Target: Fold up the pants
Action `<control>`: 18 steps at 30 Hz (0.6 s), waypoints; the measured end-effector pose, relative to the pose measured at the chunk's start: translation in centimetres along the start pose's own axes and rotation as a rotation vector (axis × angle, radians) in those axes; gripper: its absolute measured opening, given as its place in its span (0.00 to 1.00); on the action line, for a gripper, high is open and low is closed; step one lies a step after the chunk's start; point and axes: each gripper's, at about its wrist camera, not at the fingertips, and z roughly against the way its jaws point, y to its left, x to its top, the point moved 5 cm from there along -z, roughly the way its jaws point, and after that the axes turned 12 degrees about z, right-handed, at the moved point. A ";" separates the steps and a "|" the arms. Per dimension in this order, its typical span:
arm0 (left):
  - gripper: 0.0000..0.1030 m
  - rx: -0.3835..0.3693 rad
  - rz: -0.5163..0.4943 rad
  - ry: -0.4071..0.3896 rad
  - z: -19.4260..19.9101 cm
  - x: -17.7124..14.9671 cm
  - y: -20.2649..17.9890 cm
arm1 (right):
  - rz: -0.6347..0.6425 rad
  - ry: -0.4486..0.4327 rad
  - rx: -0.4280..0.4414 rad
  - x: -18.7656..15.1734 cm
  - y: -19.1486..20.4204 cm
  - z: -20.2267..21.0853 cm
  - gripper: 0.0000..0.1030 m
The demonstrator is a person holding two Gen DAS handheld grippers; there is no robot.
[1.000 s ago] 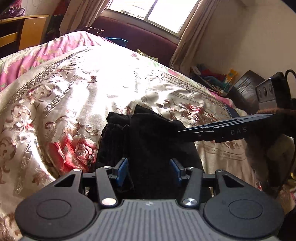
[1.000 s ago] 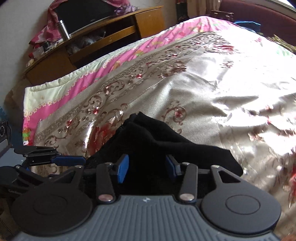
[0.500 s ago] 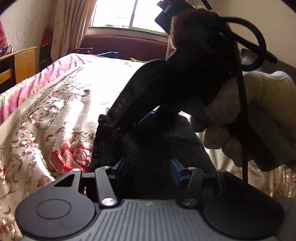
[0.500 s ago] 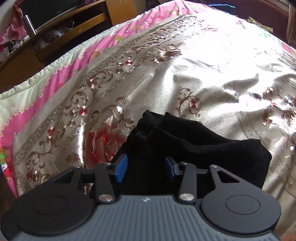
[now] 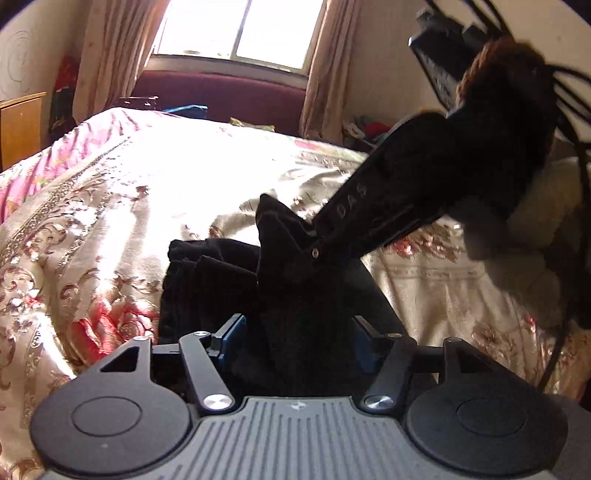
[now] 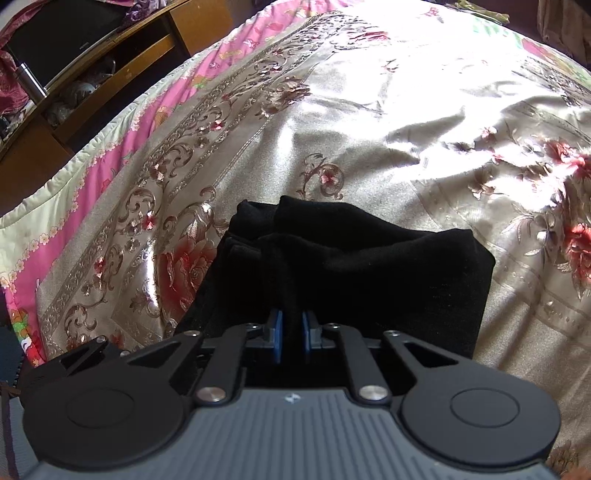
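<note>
The black pants (image 6: 369, 266) lie bunched in folds on a floral bedspread (image 6: 332, 110). My right gripper (image 6: 291, 336) is shut on a ridge of the pants cloth between its blue pads. In the left wrist view my right gripper (image 5: 314, 251) reaches in from the upper right and pinches the pants (image 5: 295, 288) into a raised peak. My left gripper (image 5: 297, 343) is open, its blue pads wide apart on either side of the near part of the pants, which fills the gap between them.
The bedspread (image 5: 129, 192) covers the whole bed. A window with curtains (image 5: 236, 33) and a dark red headboard (image 5: 221, 92) are at the far end. A wooden shelf unit (image 6: 92, 55) with clutter stands beside the bed.
My right gripper has closed from open onto a fold of the pants and pulls it up into a peak. My left gripper stays open at the pants' near edge.
</note>
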 end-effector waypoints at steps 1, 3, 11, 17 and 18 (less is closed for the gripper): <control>0.75 0.016 -0.020 0.029 -0.8 -0.4 -0.4 | -0.006 -0.009 0.002 -0.2 -0.3 0.6 0.09; 0.75 0.031 -0.039 0.082 -2.2 -1.5 -1.0 | -0.024 -0.026 0.007 -0.7 -0.9 1.7 0.09; 0.38 -0.035 -0.033 0.138 -3.6 -2.4 -3.7 | -0.075 -0.076 -0.008 -1.1 -1.9 2.9 0.48; 0.38 -0.034 -0.107 0.111 -3.0 -2.6 -6.5 | -0.040 -0.081 -0.091 0.3 -1.3 1.5 0.63; 0.38 -0.046 -0.107 0.116 -3.0 -2.7 -6.8 | -0.025 -0.033 -0.129 0.1 -1.2 0.6 0.65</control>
